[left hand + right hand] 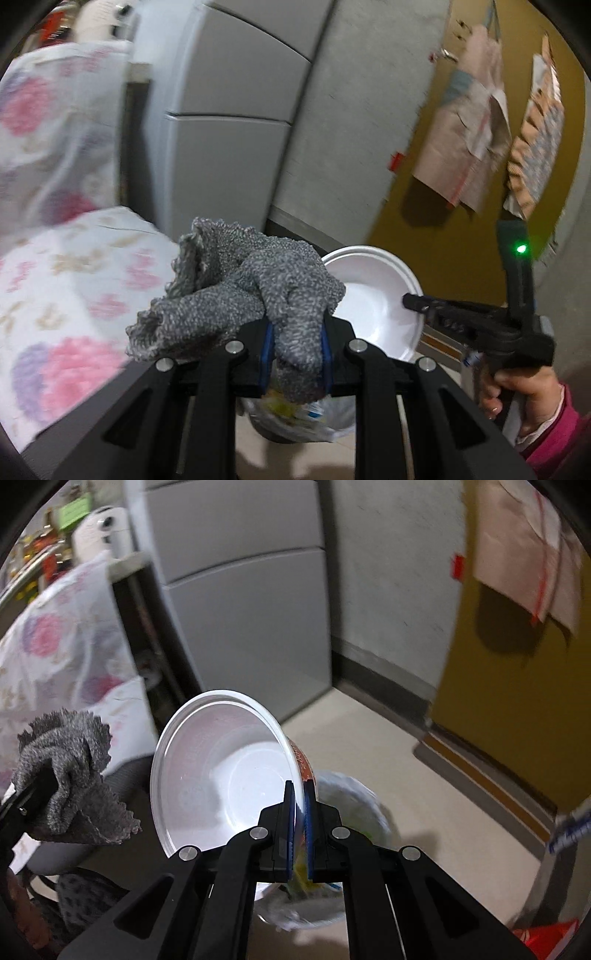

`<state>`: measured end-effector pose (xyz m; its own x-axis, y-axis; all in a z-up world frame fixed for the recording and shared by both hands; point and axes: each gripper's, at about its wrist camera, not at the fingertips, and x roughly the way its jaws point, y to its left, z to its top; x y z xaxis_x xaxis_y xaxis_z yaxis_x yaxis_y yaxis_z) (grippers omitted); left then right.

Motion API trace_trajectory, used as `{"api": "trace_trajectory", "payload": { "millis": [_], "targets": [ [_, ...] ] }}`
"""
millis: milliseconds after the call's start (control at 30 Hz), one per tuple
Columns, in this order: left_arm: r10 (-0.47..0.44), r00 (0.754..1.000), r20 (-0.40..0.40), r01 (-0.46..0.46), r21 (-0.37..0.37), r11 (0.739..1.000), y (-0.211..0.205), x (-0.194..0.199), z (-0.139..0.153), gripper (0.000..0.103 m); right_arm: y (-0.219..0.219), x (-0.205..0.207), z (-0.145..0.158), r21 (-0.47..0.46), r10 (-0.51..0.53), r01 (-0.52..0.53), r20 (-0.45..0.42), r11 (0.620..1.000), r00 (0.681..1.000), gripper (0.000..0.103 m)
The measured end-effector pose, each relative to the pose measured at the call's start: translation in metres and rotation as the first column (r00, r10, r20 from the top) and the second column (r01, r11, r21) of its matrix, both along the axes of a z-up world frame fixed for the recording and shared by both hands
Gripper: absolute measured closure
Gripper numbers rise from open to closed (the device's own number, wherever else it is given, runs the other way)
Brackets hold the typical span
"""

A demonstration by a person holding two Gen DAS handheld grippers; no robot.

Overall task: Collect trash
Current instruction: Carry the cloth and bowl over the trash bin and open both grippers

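Both grippers loaded above the lined trash bin [351,812]

The foam bowl [221,775], tilted on its side, could slip: the right gripper [299,812] pinches only its thin rim. At near left, the left gripper [295,354], level and pointing forward, is clamped on 1 gray knitted cloth [240,280], whose loose folds may snag when released.

Speckled grey cloth [240,284], white bowl [221,771]
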<state>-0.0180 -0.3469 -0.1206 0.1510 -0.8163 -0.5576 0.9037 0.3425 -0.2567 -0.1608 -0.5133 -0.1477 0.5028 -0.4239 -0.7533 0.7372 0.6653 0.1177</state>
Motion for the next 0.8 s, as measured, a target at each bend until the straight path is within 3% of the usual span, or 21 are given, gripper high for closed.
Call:
{"api": "trace_trajectory", "payload": {
  "millis": [200,267,300,367,467,800],
  "targets": [
    [-0.094,0.995,-0.021,0.095,0.052,0.994,-0.046,-0.018,-0.017,0.083,-0.028,-0.012,-0.043,0.071,-0.062,0.067,-0.069,0.995,0.996,0.095],
    [-0.106,0.994,-0.025,0.107,0.062,0.992,-0.056,-0.019,-0.022,0.076,-0.036,-0.009,-0.054,0.104,-0.057,0.065,-0.078,0.993,0.995,0.093],
    [-0.108,0.994,-0.030,0.110,0.070,0.992,-0.062,-0.019,-0.024,0.066,-0.040,-0.008,-0.061,0.128,-0.053,0.063,-0.081,0.990,0.995,0.089],
    [-0.108,0.994,-0.034,0.110,0.088,0.990,-0.069,-0.019,-0.029,0.055,-0.045,-0.009,-0.066,0.147,-0.061,0.072,-0.080,0.986,0.995,0.076],
    [-0.109,0.993,-0.047,0.113,0.100,0.989,-0.071,-0.016,-0.034,0.047,-0.047,-0.012,-0.060,0.125,-0.069,0.077,-0.067,0.989,0.995,0.066],
    [-0.053,0.998,-0.039,0.055,0.070,0.996,-0.045,-0.003,-0.023,0.044,-0.033,-0.017,-0.011,0.015,-0.058,0.058,0.018,0.998,0.998,0.065]
  ]
}}
